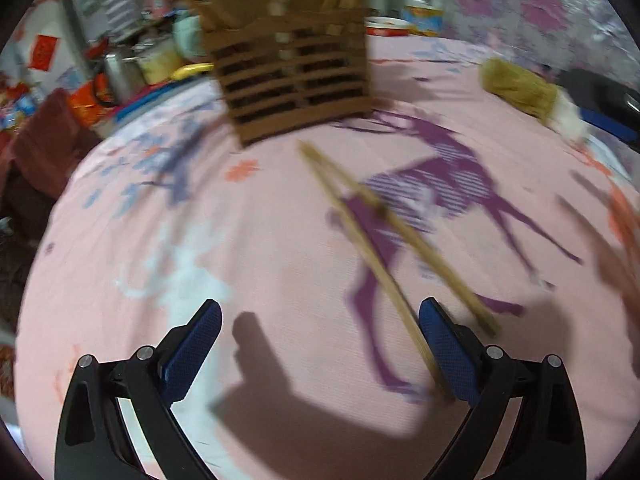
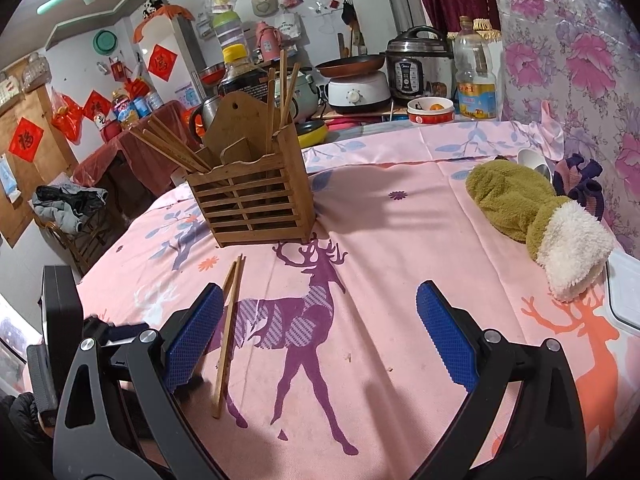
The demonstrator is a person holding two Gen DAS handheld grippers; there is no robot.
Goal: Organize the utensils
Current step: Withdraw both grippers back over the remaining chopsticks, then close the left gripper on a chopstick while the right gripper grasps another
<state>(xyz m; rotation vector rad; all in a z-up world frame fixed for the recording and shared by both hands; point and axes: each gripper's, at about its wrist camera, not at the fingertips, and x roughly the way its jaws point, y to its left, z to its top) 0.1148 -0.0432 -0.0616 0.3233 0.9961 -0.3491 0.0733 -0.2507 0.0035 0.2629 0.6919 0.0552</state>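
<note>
A slatted wooden utensil holder [image 2: 256,204] stands on the pink deer-print cloth, with several chopsticks leaning in it. In the blurred left wrist view the holder [image 1: 294,80] sits at the top centre. Two loose wooden chopsticks [image 1: 384,236] lie crossed on the cloth, running toward my left gripper's right finger. My left gripper [image 1: 320,316] hangs open just above the cloth with nothing between its pads. In the right wrist view the same chopsticks [image 2: 229,328] lie beside the left finger. My right gripper [image 2: 318,304] is open and holds nothing.
A green and white fleece mitten [image 2: 536,216] lies at the right of the table, a white box edge [image 2: 626,296] beyond it. Pots, a rice cooker [image 2: 416,68], bottles and a bowl [image 2: 430,111] crowd the counter behind. The other gripper's black body [image 2: 52,344] shows at left.
</note>
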